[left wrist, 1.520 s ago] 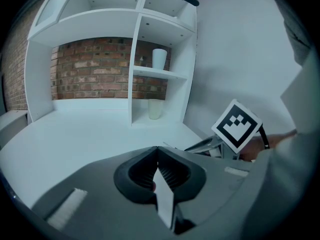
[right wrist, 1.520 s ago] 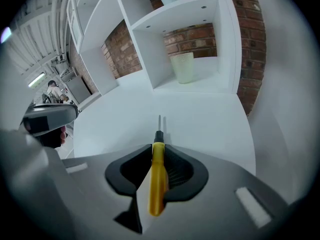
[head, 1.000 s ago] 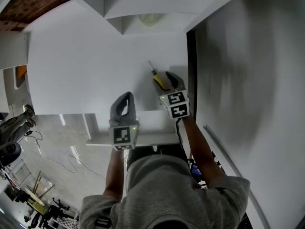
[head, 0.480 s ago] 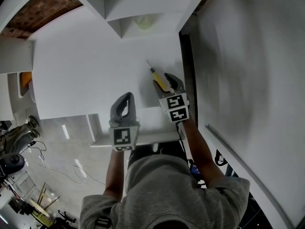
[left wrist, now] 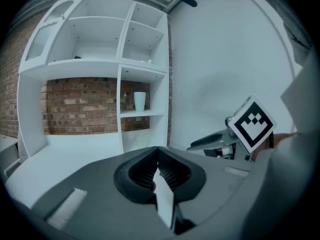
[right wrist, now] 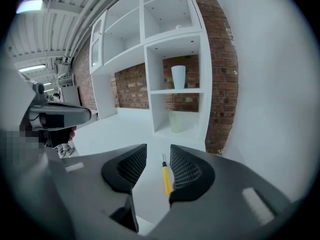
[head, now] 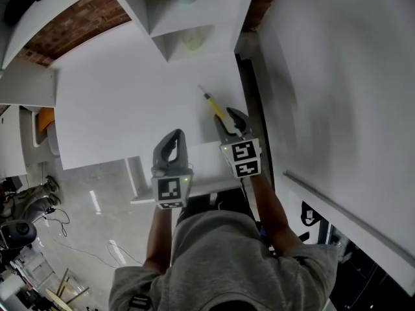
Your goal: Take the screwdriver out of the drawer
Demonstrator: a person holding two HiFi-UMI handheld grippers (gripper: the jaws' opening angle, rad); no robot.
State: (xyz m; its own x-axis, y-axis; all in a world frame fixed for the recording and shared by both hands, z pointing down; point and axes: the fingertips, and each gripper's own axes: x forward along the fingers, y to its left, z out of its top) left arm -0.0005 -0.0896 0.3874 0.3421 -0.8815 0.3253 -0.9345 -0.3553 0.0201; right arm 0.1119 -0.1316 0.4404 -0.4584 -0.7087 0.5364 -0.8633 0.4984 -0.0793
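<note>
**Screwdriver out on the worktop, drawer step looks done**

The right tool (head: 235, 116) has its jaws partly apart and they have just been closing. In the right gripper view the yellow handle shows in the gap, close to the right jaw, but neither pad presses on it. The tool is above and behind the handle end, so it holds nothing. The left tool (head: 170, 141) has its jaws together at the tips and is empty.

The screwdriver (head: 214, 103) lies flat on the white worktop (head: 130, 96), close to its right edge, with the handle toward the person and the tip pointing away. Under both tools, at the worktop's near edge, a white ledge juts out. It looks like the open drawer (head: 201, 167), but no view shows inside it.

**Progress:** judged from how things lie, the screwdriver is already out and set down. At most, pulling the tools back and perhaps shutting the drawer are left.

**Against the earlier frame:**
- The screwdriver is in the same spot by the right edge.
- The right tool's jaws were around the handle then; now they are just behind it.
- Both tools appear to have lifted.
- The head view has tipped up, so more brick wall and shelving show beyond the worktop's far edge.
</note>
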